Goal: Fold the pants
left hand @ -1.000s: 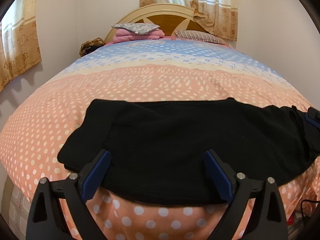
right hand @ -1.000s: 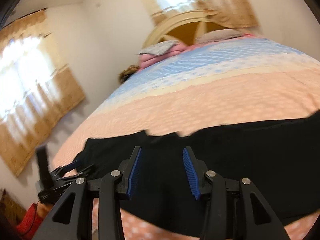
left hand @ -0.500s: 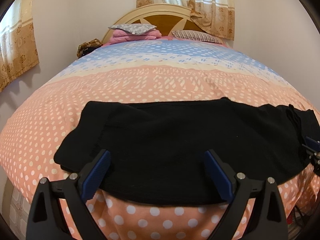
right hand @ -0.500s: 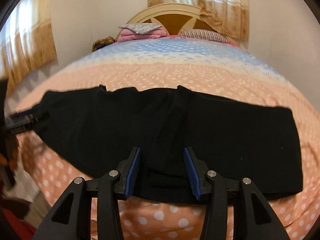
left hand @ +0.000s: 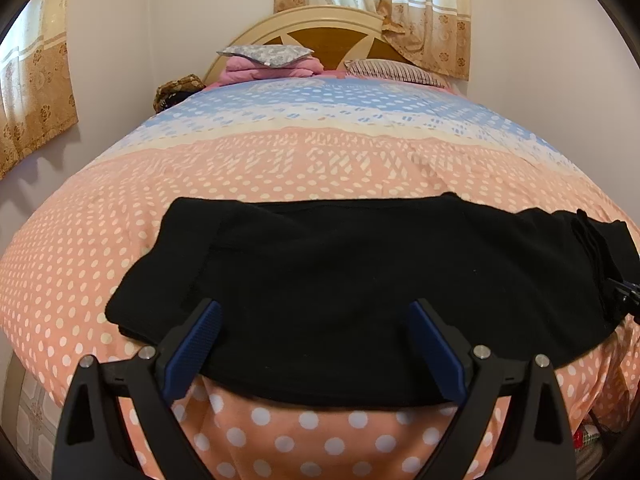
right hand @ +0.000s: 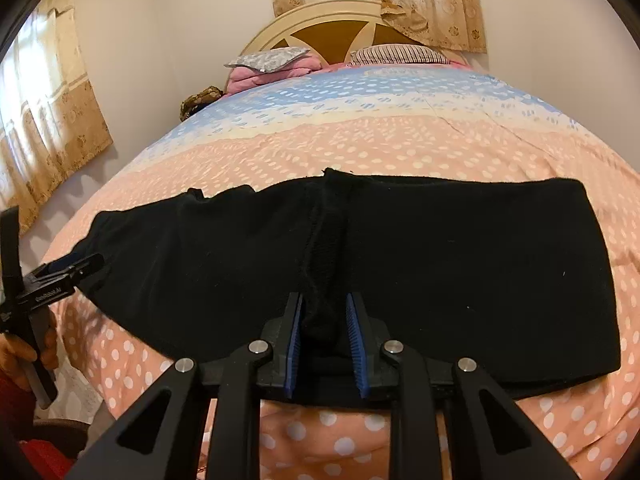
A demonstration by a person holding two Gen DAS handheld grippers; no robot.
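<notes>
So far the black pants (right hand: 440, 264) lie spread in a long band across the near edge of the bed (left hand: 320, 168), on the peach dotted cover, their near hem just at the bed's lip. They look already doubled leg on leg, since only one broad strip shows, though I cannot tell the layers apart in the dark cloth. Their long axis runs left to right across the bed, with what seems the wider, waist end to the left and the squared leg end to the right. The folds along that length still look undone. The right gripper (right hand: 326, 332) sits at the near edge about midway along, its jaws having just been closing, with a raised ridge of cloth between them; whether the pads truly pinch it yet I cannot tell. The left gripper (left hand: 316, 344) hovers over the left part, jaws spread wide, holding nothing.
</notes>
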